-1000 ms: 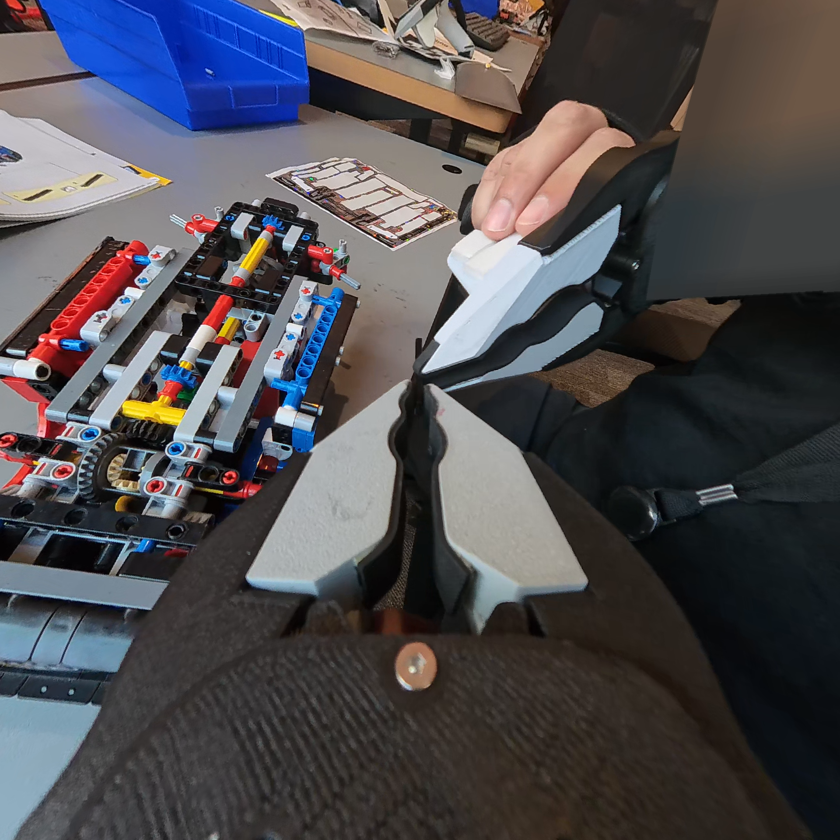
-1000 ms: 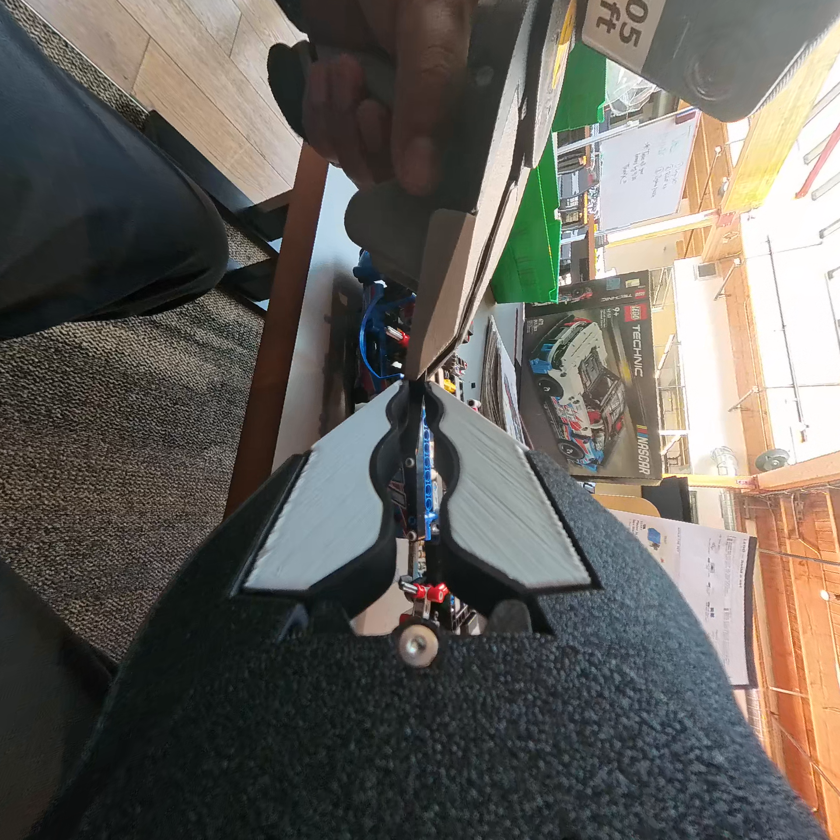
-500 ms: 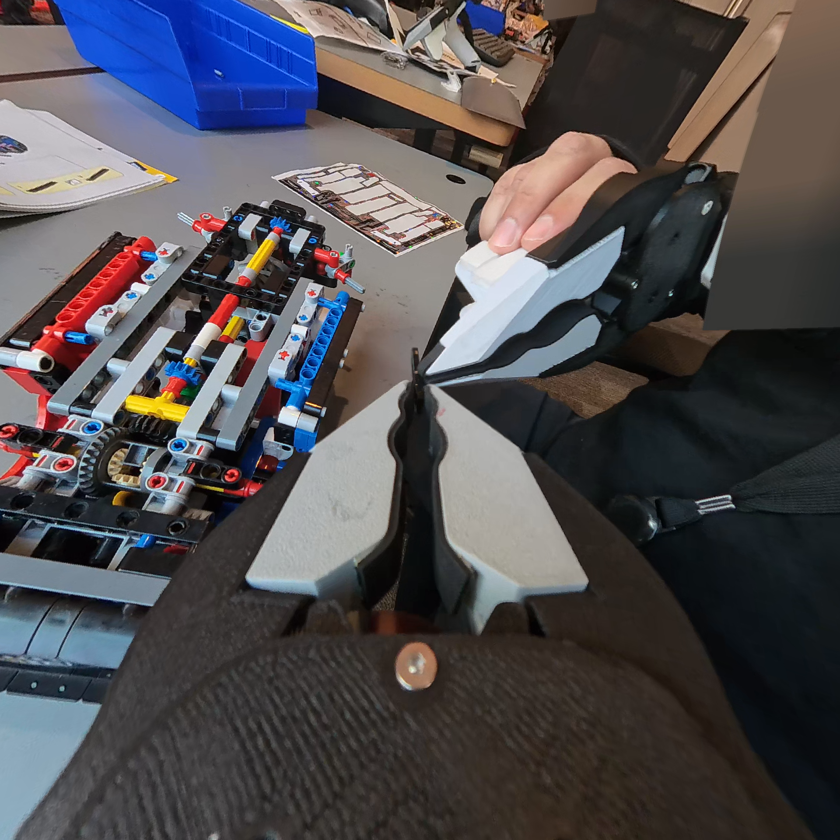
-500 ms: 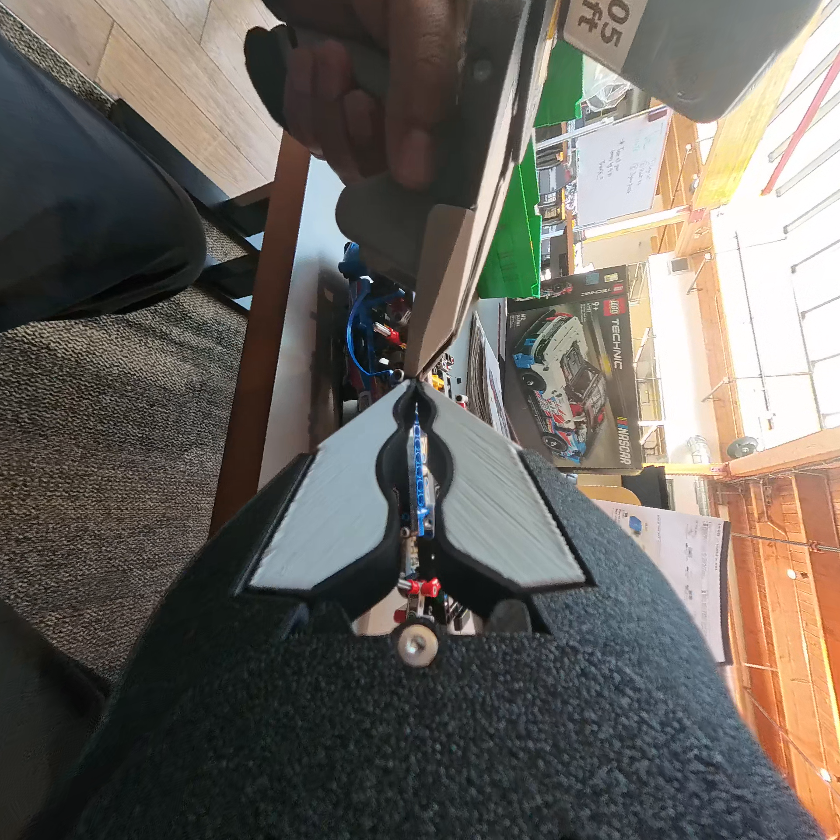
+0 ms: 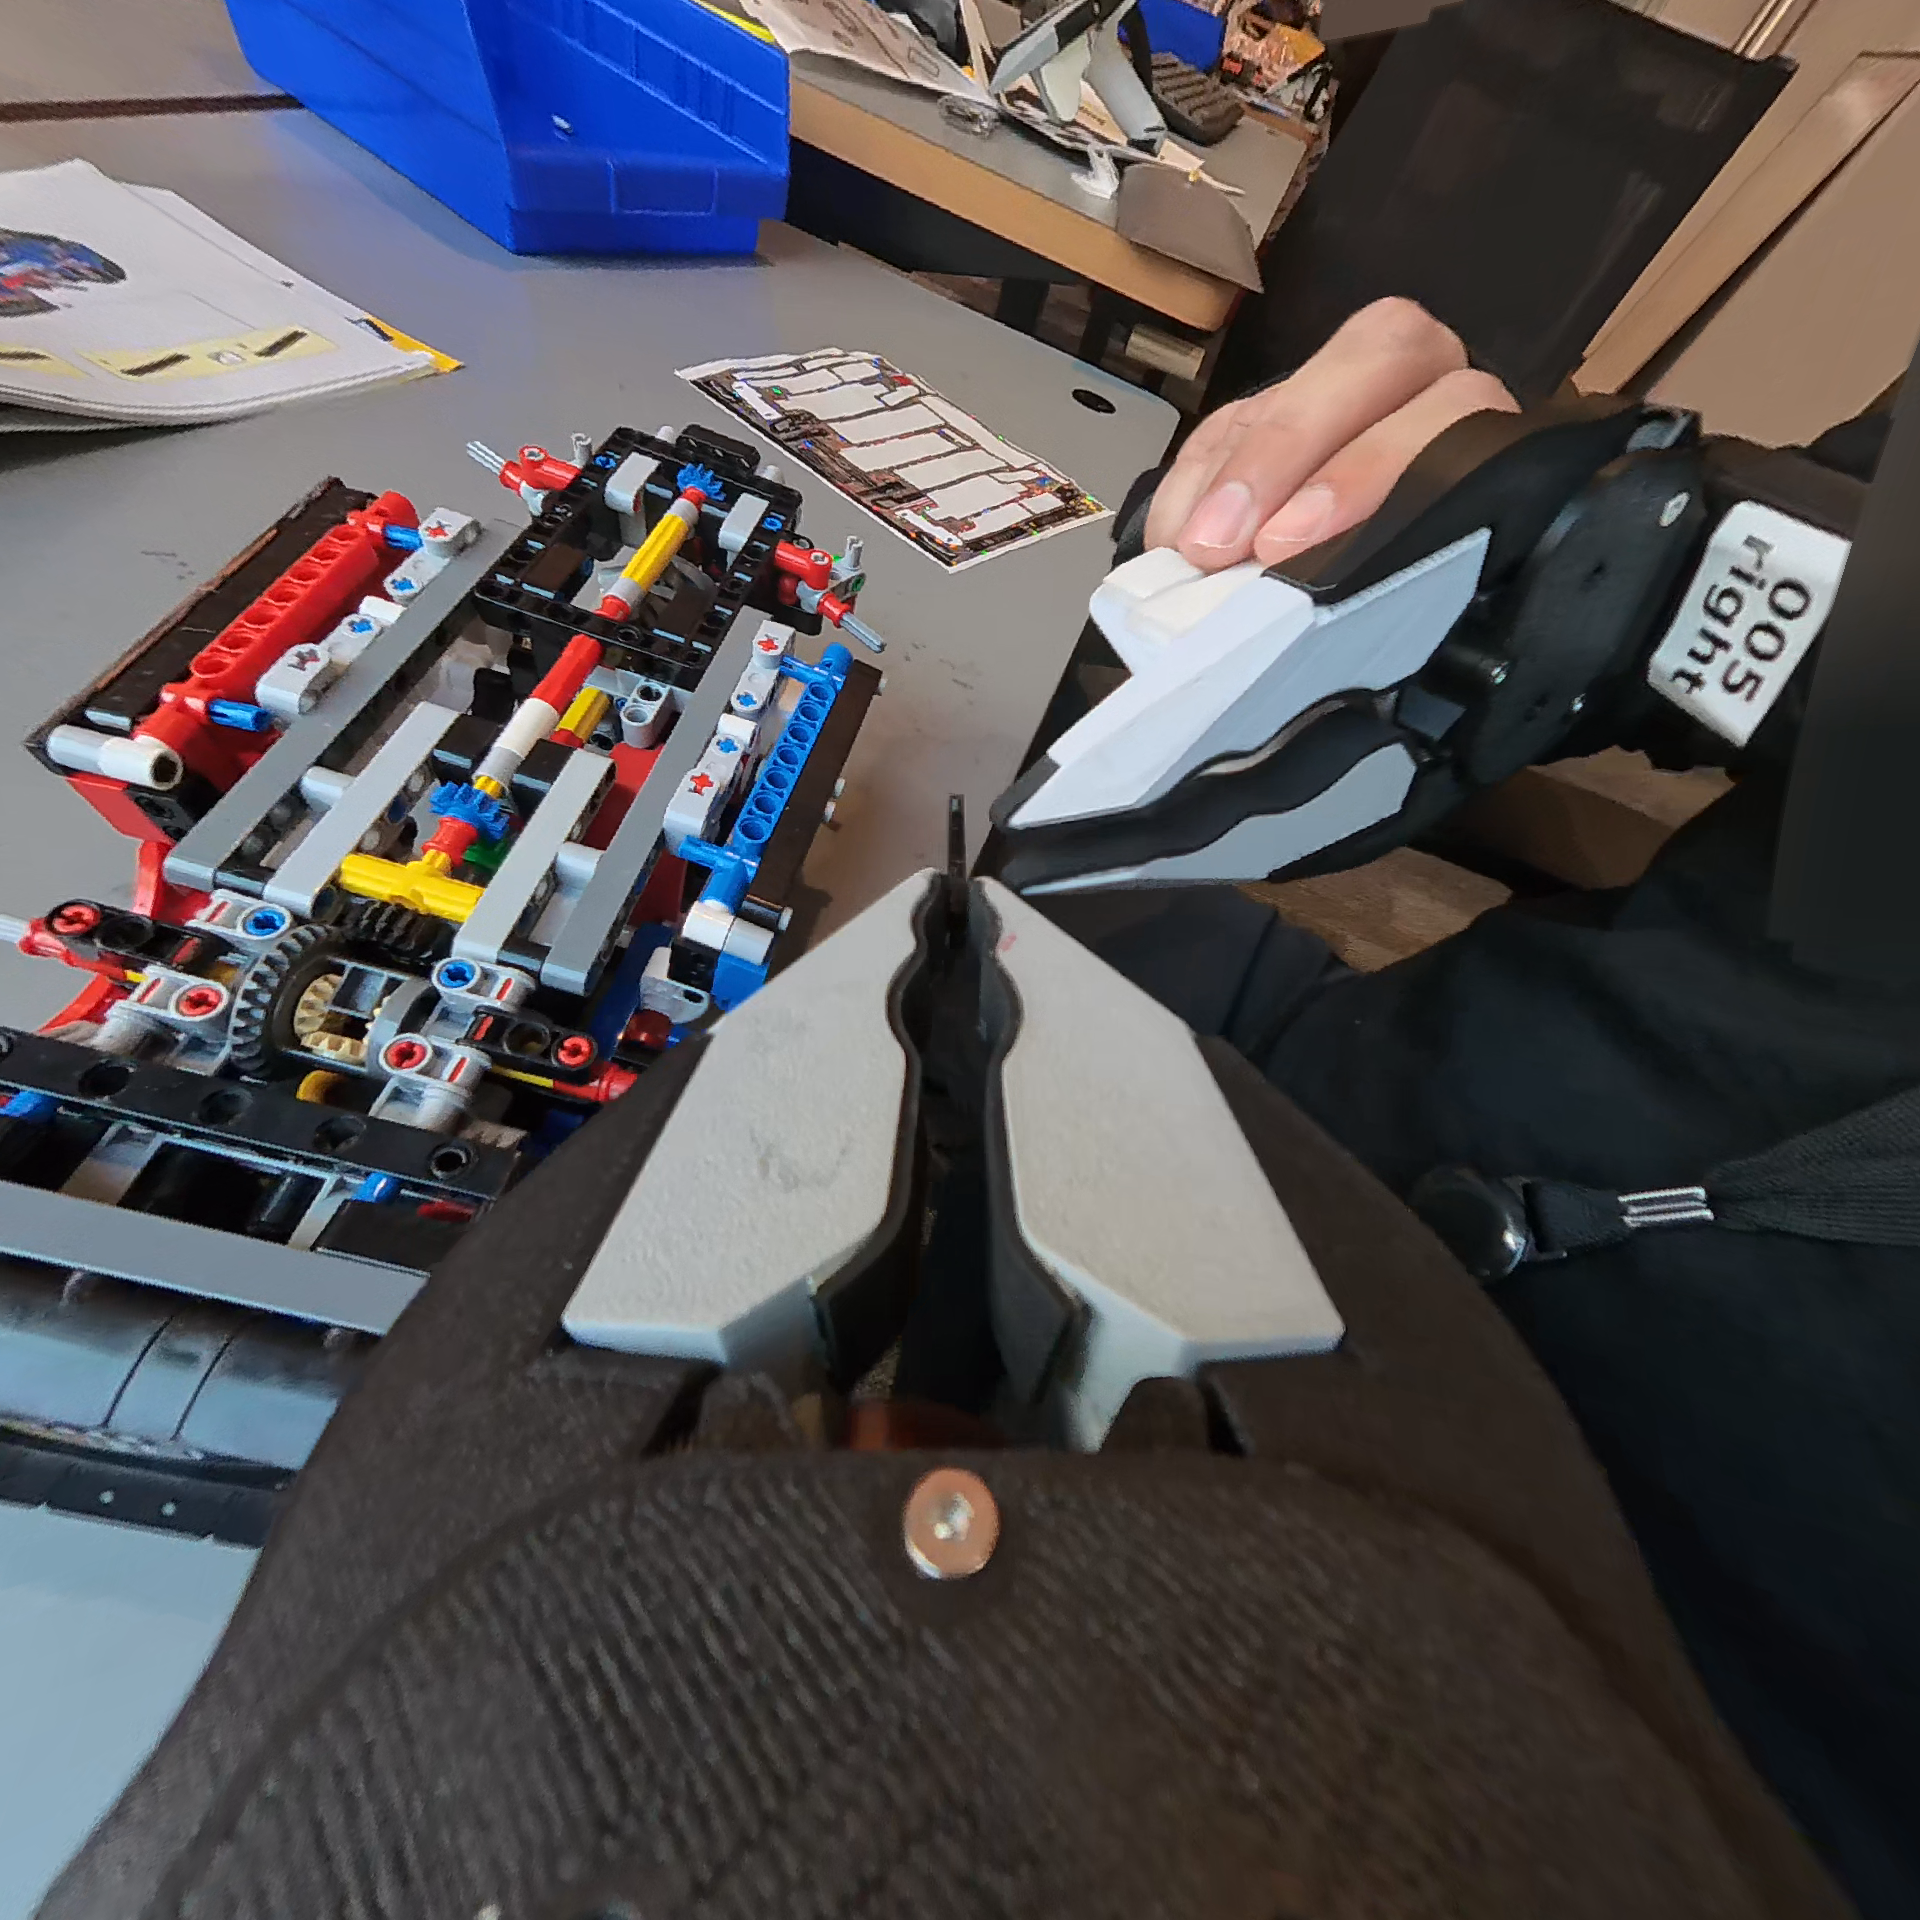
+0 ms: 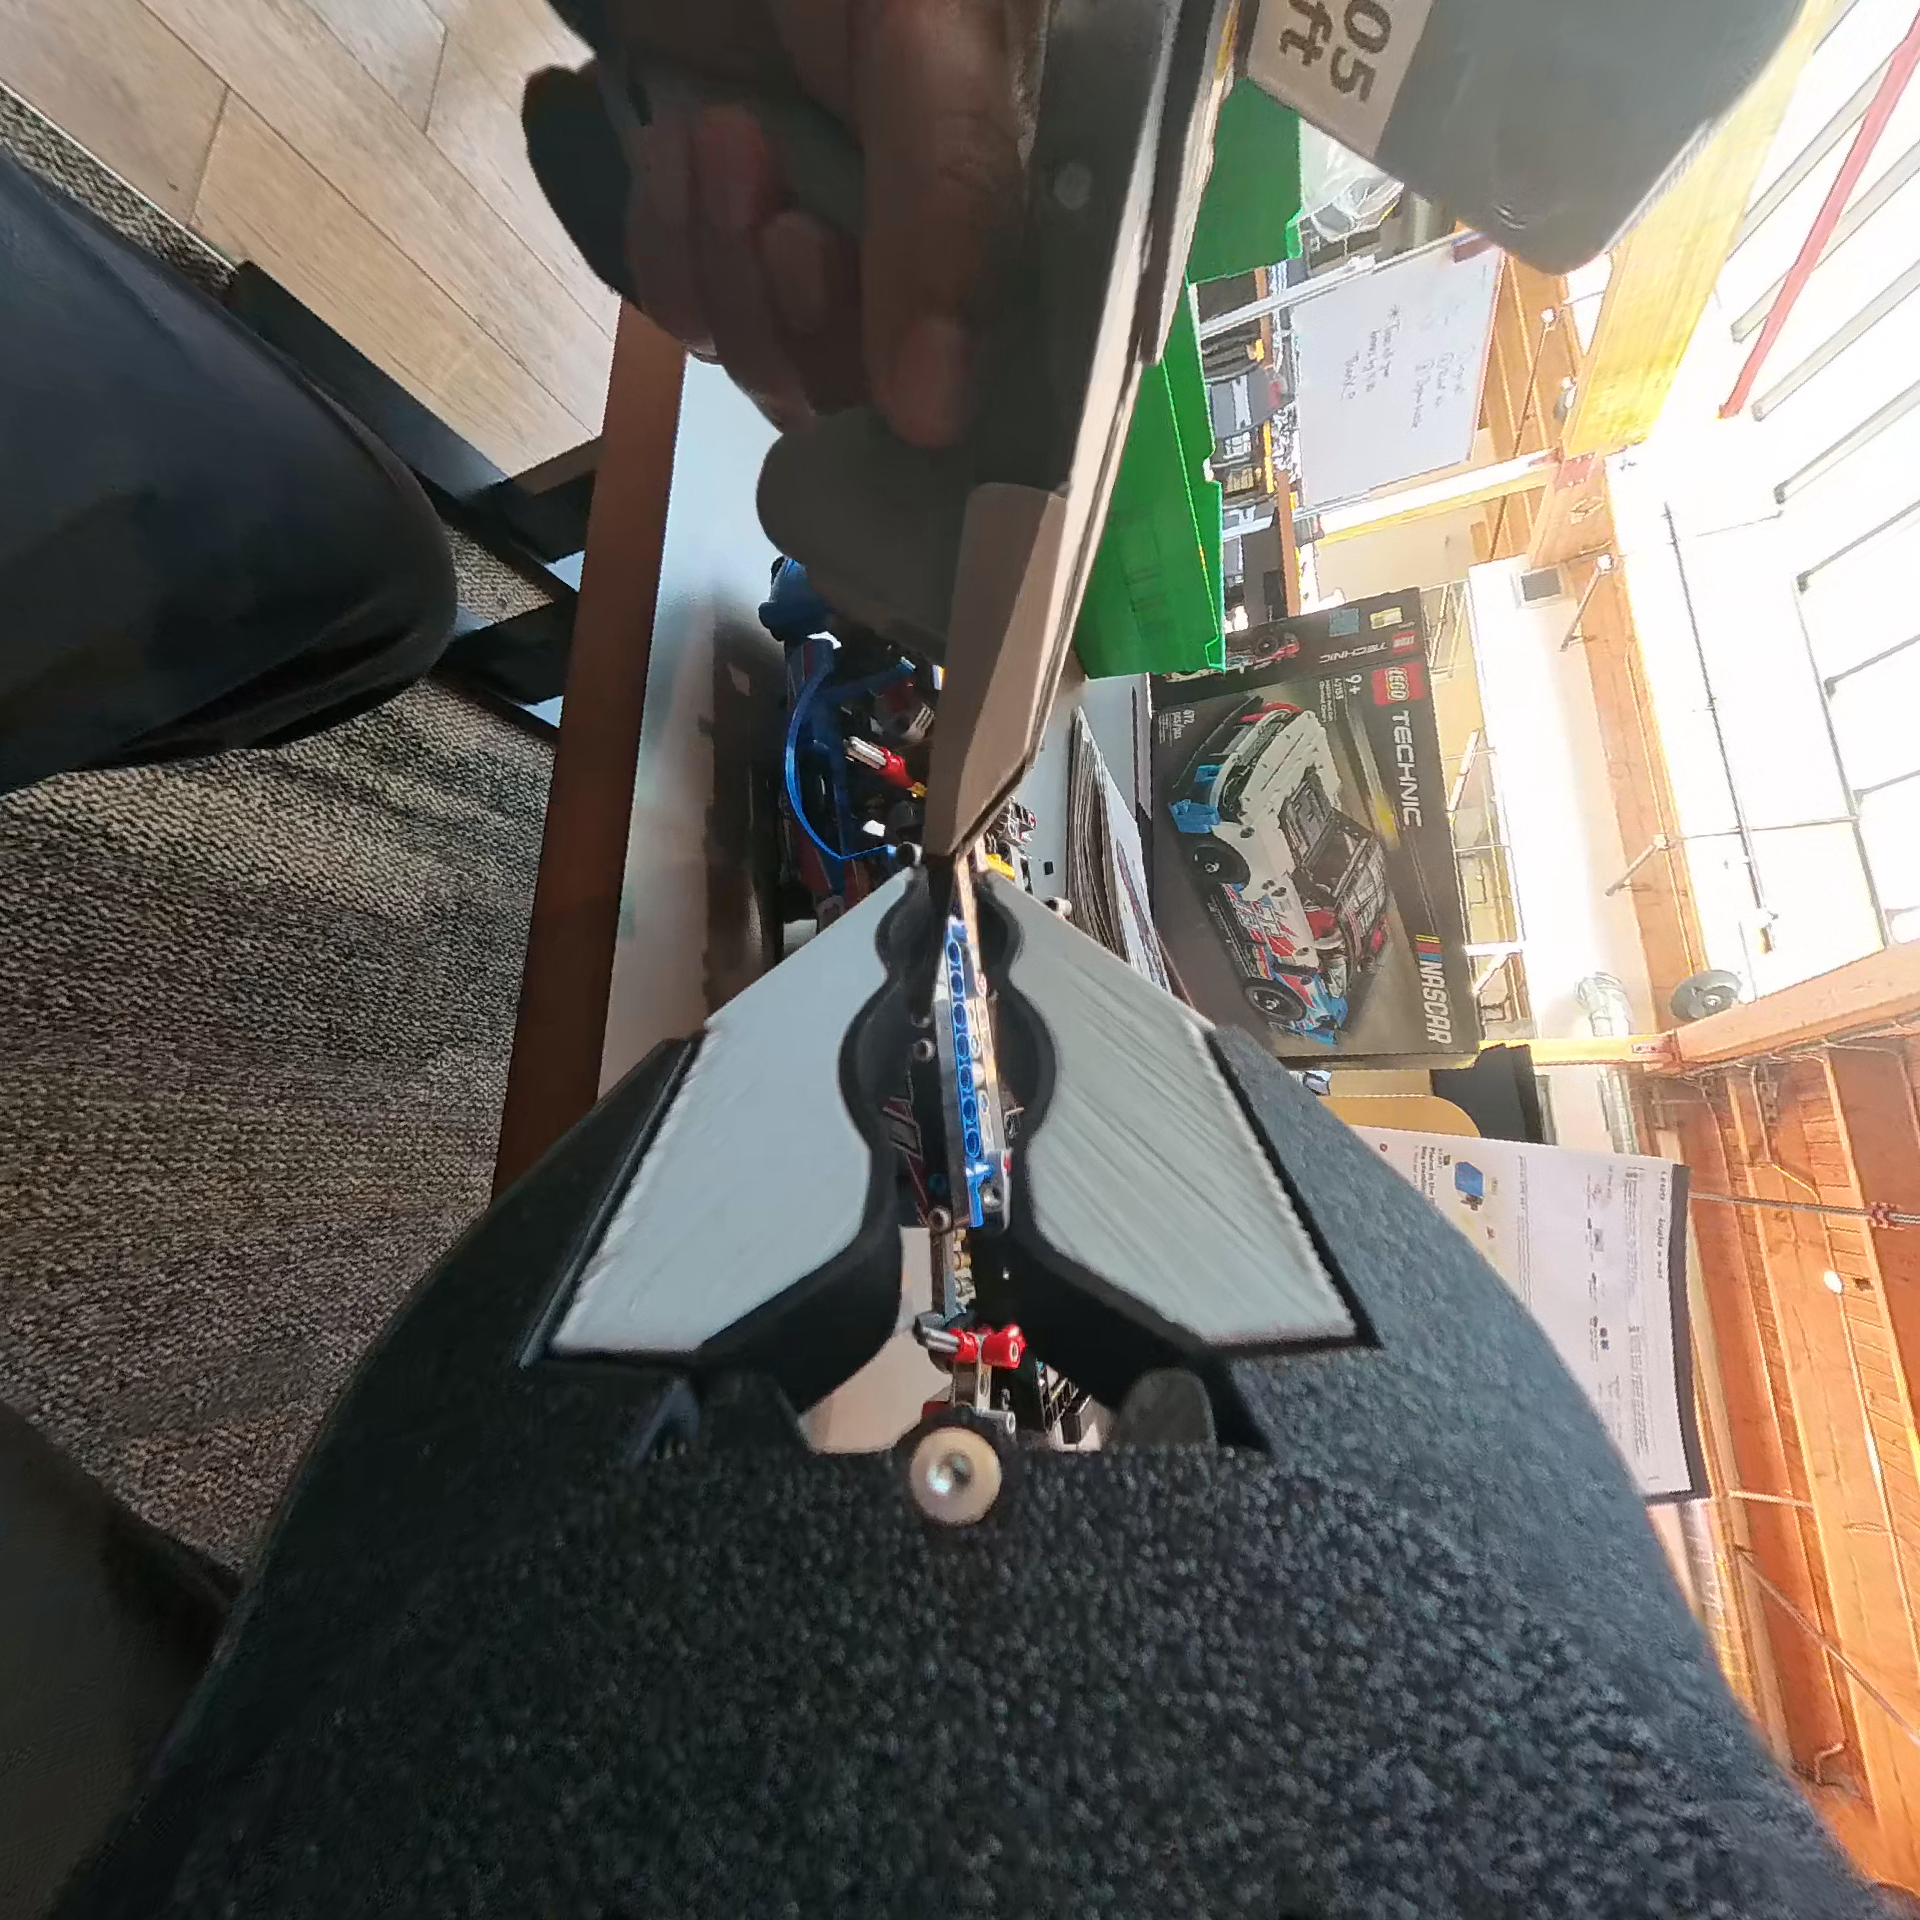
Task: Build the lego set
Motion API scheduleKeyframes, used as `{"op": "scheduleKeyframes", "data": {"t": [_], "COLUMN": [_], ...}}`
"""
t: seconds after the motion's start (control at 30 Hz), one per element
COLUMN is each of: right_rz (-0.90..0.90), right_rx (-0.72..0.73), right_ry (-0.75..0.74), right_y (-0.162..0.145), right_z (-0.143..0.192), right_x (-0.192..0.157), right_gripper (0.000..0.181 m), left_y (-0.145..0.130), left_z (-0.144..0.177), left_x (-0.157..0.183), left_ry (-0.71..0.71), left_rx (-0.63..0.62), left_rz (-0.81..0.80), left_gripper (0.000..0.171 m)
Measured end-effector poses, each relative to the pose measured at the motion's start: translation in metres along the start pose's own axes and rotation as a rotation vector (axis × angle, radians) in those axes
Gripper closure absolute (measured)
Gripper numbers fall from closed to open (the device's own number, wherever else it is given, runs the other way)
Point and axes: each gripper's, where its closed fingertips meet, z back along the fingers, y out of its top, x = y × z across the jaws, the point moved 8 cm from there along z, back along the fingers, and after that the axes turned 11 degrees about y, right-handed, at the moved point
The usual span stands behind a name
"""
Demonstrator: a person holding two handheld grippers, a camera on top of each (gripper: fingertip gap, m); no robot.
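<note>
Grey table (image 5: 582, 343) carrying the lego chassis (image 5: 436, 790), which is sitting left of both grippers near the front edge; blue bin (image 5: 540, 114) and booklet (image 5: 156, 301) lying behind it, sticker sheet (image 5: 894, 457) to its right. Set box (image 6: 1320, 831) standing farther back. Left gripper (image 5: 954, 883) hovering off the table edge, jaws pinching together on a thin black piece (image 5: 955, 831) sticking up past the tips. Right gripper (image 5: 1013, 847) angling in tip to tip, jaws closed; whether they are touching the piece, cannot tell
</note>
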Motion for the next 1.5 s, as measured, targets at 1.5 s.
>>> {"op": "scheduleKeyframes", "data": {"t": [1.5], "right_rz": [0.011], "right_rx": [-0.067], "right_ry": [-0.079], "right_y": [-0.01], "right_z": [-0.009], "right_x": [0.0], "right_gripper": [0.174], "left_y": [0.003], "left_z": [0.009], "left_x": [-0.008], "left_ry": [0.092], "left_rx": [0.022], "left_rz": [0.051], "left_gripper": [0.156]}}
